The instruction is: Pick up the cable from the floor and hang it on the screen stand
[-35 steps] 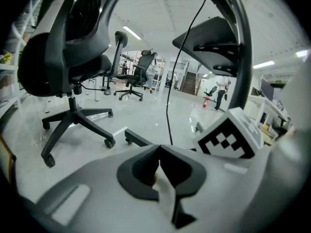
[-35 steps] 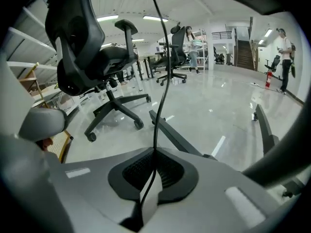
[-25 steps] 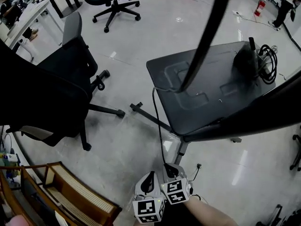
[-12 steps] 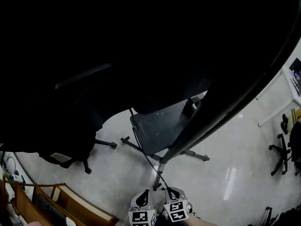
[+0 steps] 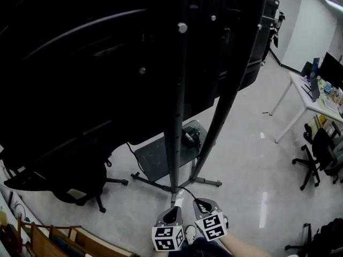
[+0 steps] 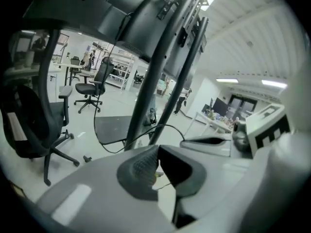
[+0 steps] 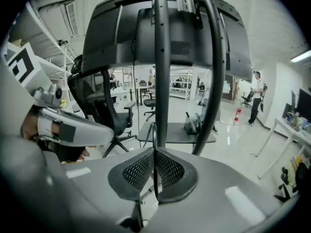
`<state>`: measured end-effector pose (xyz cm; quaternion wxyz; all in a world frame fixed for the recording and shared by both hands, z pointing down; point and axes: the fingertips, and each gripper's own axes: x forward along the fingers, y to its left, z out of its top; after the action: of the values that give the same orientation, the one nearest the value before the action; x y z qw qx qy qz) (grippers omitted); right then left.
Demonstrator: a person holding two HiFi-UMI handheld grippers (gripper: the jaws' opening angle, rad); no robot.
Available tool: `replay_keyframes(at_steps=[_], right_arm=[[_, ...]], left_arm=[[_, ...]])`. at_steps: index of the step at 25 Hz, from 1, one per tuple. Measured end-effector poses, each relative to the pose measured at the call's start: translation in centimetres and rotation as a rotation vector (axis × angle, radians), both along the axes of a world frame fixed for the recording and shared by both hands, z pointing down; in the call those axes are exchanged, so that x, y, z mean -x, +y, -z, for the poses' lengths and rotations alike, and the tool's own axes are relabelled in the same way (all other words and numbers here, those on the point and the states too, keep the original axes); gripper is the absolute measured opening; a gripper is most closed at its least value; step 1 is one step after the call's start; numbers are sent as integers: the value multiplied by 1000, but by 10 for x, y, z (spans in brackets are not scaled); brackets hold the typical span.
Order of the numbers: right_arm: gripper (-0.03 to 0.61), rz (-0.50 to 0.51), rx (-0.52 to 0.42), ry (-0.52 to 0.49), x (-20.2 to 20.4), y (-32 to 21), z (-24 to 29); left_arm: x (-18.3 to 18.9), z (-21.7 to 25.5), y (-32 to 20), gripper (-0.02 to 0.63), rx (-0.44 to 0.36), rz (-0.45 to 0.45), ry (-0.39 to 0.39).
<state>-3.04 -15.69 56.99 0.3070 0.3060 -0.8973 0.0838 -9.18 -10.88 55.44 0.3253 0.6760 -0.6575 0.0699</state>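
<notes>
**Figure. Lifting the cable to the screen stand.** The back of the large dark screen (image 5: 107, 63) is filling the upper head view. The screen stand (image 5: 177, 122) is rising in front of it as one upright pole and one slanted pole (image 5: 214, 138), both ending at a flat base plate (image 5: 155, 162) on the pale floor. An office chair (image 5: 80, 183) is standing left of the base.

The left gripper (image 5: 172, 214) and right gripper (image 5: 202, 203) are sitting just beside each other at the lower edge, near the foot of the upright pole. The right gripper's pads are pressing together on the cable (image 6: 162, 125), which is showing as a thin dark line in their seam. The left gripper's jaws are also lying together. A fine strand is showing just below them, but whether it is pinched there cannot be told. From the grippers the cable is arching down towards the base plate.

*Technique (judgement).* The cable is thin and limp, so the right-hand pinch should be kept firm while both grippers are rising together. Slack is best kept between grippers and floor, since a taut line could slip through the pads. A loop spread between the two grippers would drape over a bracket behind the screen more surely than a single strand.
</notes>
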Motion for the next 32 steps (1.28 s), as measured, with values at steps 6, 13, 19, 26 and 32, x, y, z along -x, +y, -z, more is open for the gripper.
replay_keyframes(at_steps=[6,13,19,26,32], right_arm=[[9,-62,-116,-61,-45,-50,103],[10,-86,-233,-158,-79,-101,224],[9,-41,-380,-171,-81,-132,303],[11,-23,-531,-246,-71,-165,422],[11,-28,-629,-332,-64,-202,527]], left_arm=[[-24,86,-52,8,-118,-80,-31],[-51,176,-112,8,-230,-180,-100],[-67,225,-153,100,-315,-222,-212],[-53,310,-185,100,-443,-178,-191],[-47,415,-219,100,-595,-168,-290]])
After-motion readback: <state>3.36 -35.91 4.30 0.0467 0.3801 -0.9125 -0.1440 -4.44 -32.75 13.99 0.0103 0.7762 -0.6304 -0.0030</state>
